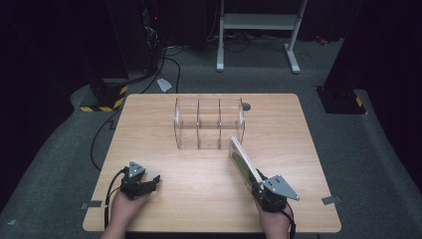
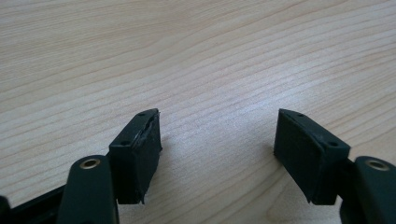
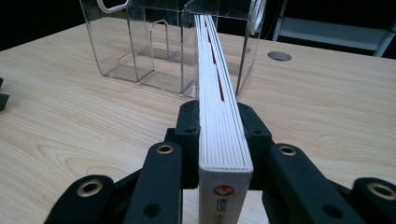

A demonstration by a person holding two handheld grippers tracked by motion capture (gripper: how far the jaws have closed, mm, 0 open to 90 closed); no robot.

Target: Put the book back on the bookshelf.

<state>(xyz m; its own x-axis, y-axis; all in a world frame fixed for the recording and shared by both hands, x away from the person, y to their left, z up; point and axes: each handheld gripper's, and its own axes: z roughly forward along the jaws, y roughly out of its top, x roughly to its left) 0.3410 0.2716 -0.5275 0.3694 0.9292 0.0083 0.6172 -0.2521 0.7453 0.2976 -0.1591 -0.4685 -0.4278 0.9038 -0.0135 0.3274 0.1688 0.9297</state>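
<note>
A thin white book [image 3: 219,116] stands on edge between the jaws of my right gripper [image 3: 219,135], which is shut on it; its spine carries a red mark. In the high view the book [image 1: 243,162] slants from my right gripper [image 1: 259,186] toward the clear three-slot rack [image 1: 209,124] at the table's middle. Its far end lies close to the rack's [image 3: 154,51] right-hand slot. My left gripper [image 1: 149,185] rests low at the table's front left. Its jaws stand open over bare wood, nothing between the left gripper's [image 2: 217,144] pads.
The wooden table [image 1: 164,159] has a round cable hole [image 1: 246,106] behind the rack. Beyond the far edge stand a white metal frame [image 1: 259,30] and cables on the grey floor. A black and yellow striped base [image 1: 107,97] sits off the table's far left corner.
</note>
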